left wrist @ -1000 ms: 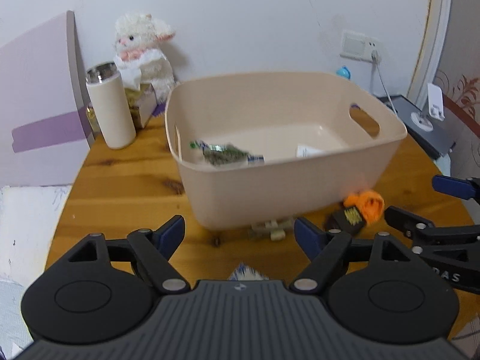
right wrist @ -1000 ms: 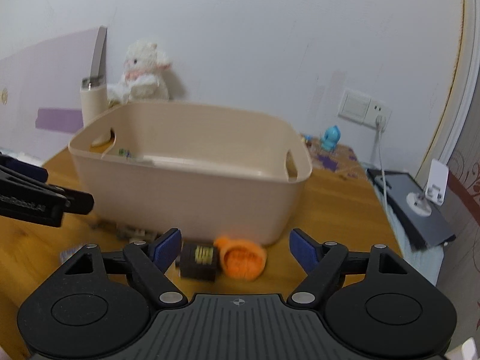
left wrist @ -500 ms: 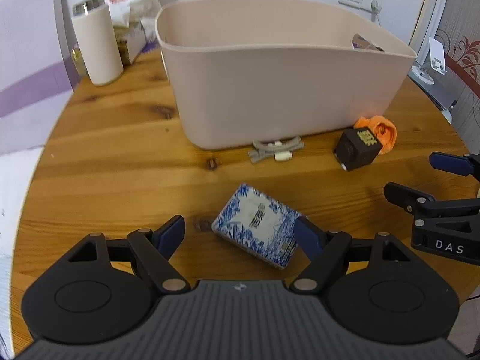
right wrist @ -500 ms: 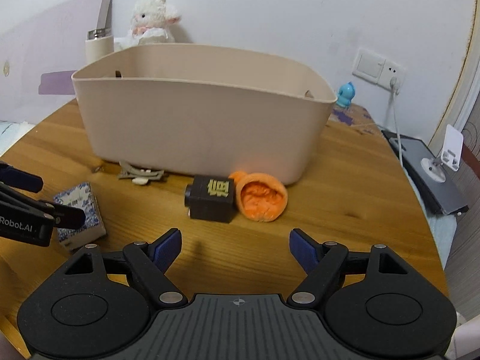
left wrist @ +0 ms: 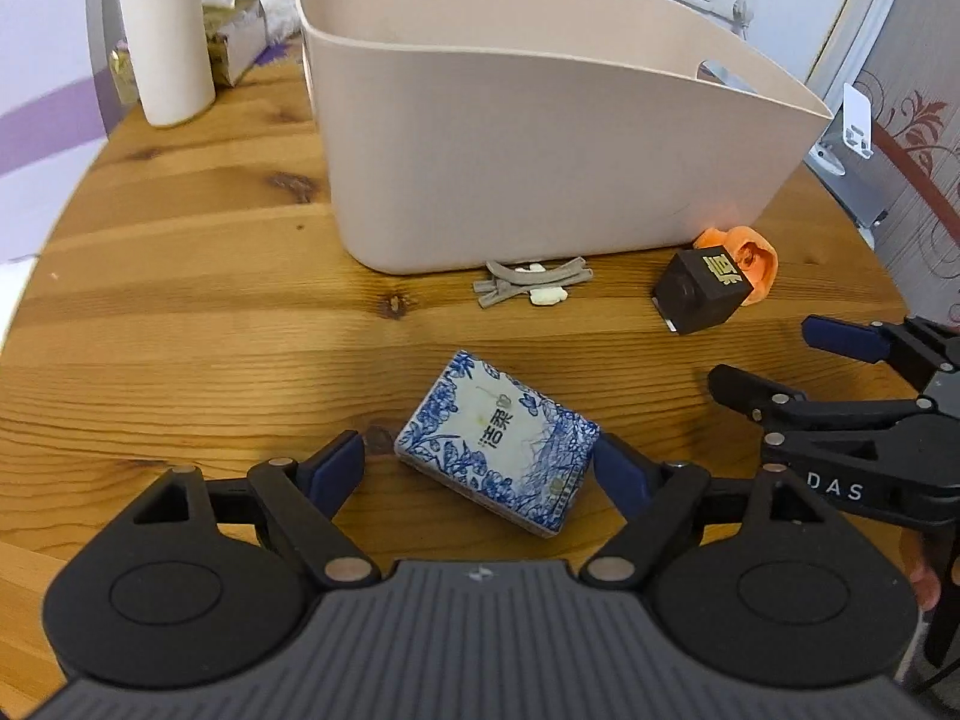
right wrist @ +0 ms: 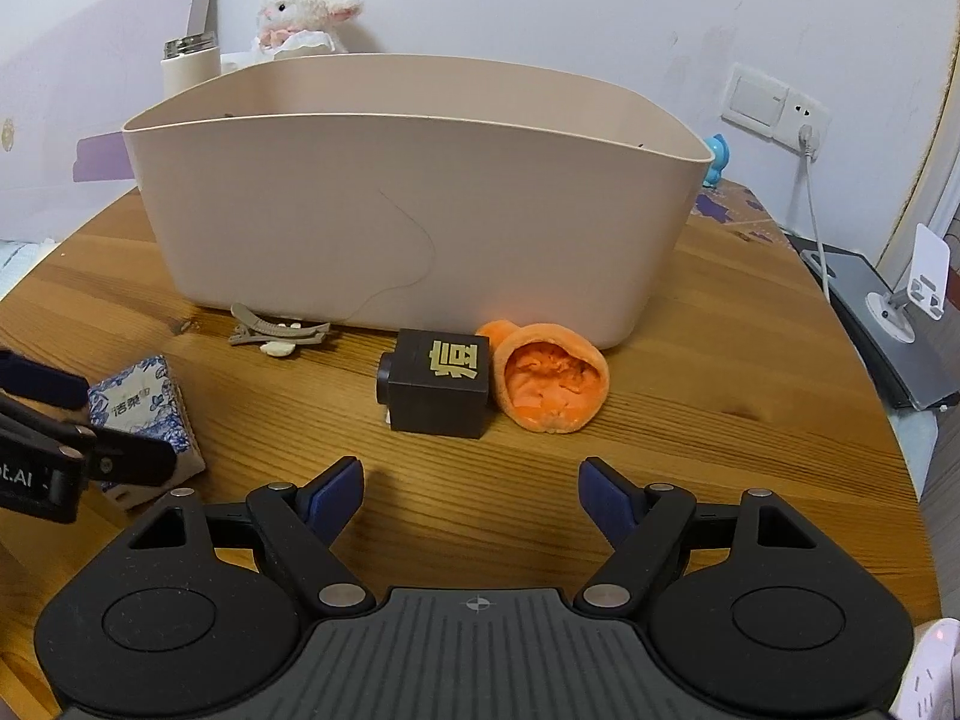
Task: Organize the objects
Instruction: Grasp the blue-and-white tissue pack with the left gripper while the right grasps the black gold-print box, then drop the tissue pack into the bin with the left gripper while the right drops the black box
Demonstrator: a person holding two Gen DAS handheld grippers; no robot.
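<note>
A beige plastic bin (left wrist: 540,138) stands on the round wooden table (left wrist: 180,312). In front of it lie a blue-and-white tissue pack (left wrist: 498,456), a grey hair clip (left wrist: 528,285), a black cube (left wrist: 702,294) and an orange plush piece (left wrist: 747,255). My left gripper (left wrist: 477,468) is open, its fingers on either side of the tissue pack. My right gripper (right wrist: 471,495) is open and empty, low over the table just short of the black cube (right wrist: 438,384) and orange piece (right wrist: 549,375). The tissue pack (right wrist: 141,414) and bin (right wrist: 414,210) also show there.
A white flask (left wrist: 168,36), a small box and a plush lamb (right wrist: 303,12) stand behind the bin at the left. A grey stand (right wrist: 888,312) and wall socket (right wrist: 780,105) are at the right. The table edge curves near on both sides.
Both grippers have come down and forward toward the table. The left one now brackets the tissue pack; the right one has closed in on the black cube.
</note>
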